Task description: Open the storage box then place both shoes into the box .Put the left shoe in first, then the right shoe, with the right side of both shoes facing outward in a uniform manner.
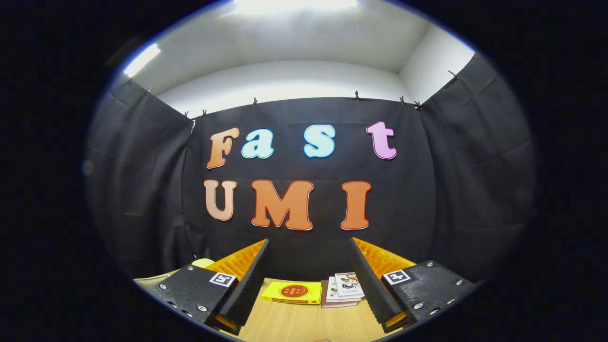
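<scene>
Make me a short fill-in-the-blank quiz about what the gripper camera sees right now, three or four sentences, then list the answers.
1. The gripper has its fingers spread ____, with nothing held between them.
2. The book lying on the table between the fingers has a ____ cover.
3. Right beside that book sits a small ____ of booklets.
4. The tabletop is light-coloured ____.

Answers: open; yellow; stack; wood
</scene>
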### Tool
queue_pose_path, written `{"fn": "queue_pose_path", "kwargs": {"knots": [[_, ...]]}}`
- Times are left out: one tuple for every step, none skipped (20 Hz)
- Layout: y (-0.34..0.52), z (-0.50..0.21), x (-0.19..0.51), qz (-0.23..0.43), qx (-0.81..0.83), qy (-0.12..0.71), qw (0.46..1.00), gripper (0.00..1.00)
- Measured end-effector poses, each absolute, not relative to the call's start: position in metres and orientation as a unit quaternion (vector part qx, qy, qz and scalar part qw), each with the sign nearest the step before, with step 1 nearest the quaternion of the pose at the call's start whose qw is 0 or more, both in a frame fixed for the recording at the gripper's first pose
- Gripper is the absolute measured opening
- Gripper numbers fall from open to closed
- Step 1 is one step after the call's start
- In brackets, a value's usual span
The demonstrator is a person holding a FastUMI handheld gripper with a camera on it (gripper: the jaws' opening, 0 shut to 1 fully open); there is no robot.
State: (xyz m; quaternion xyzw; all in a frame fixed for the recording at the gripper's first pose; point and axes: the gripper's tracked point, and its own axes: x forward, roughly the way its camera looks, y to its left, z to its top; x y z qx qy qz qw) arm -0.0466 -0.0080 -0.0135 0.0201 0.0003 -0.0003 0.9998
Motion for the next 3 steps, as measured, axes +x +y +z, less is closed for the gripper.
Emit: {"fn": "queue_pose_path", "kwargs": {"knots": [[-0.0116,-0.0147,-0.0474,-0.001,0.019,0.003,1.000,0.97],[-0.0128,-0.0142,-0.0486,-0.001,0.018,0.003,1.000,0.97],[-0.0145,-0.0119,-0.0470,-0.002,0.016,0.001,1.000,0.97]]}}
